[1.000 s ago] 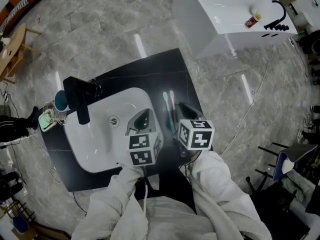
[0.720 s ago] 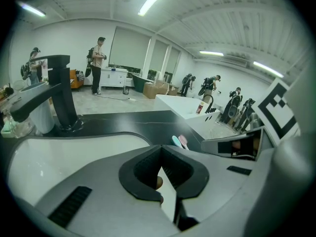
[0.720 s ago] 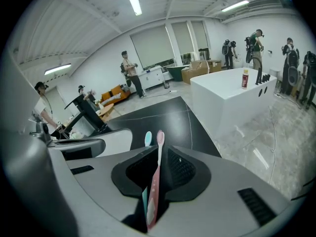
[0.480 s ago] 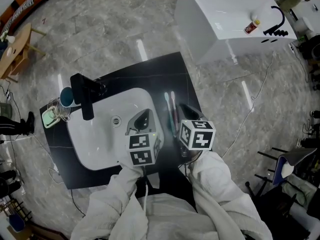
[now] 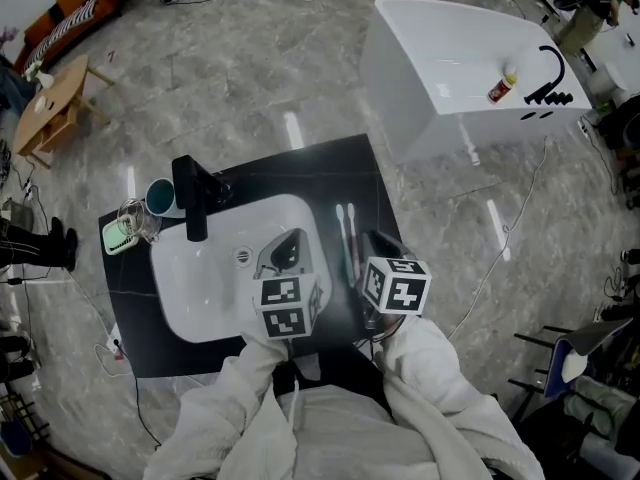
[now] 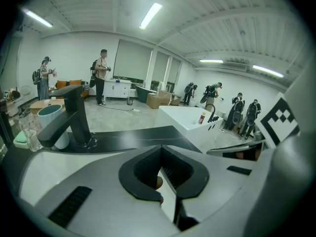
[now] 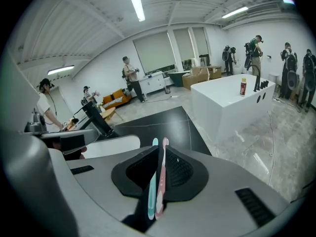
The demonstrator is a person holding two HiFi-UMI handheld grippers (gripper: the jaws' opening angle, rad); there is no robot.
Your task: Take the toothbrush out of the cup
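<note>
Two toothbrushes are pinched in my right gripper [image 7: 158, 156]: a teal toothbrush [image 7: 151, 186] and a pink toothbrush [image 7: 161, 174]. They lie side by side, with their heads sticking out past the fingers and pointing away from me. The fingers are closed on both handles.

From the head view, the right gripper [image 5: 368, 240] is over the black desk [image 5: 330, 173], just right of the white sink [image 5: 215, 283]. Both brushes are clear of the cup [image 5: 160, 196]. That teal cup stands at the far left of the desk, beside the black faucet [image 5: 192, 200] and well apart from the brushes. A clear glass [image 5: 134, 218] stands just next to the cup.

My left gripper [image 6: 160, 154] has its fingers together with nothing between them. In the head view, the left gripper [image 5: 283, 251] is above the right side of the sink, close beside the right one. Through its own camera I see the faucet [image 6: 75, 115] and the cup [image 6: 51, 125] off to the left.
</note>
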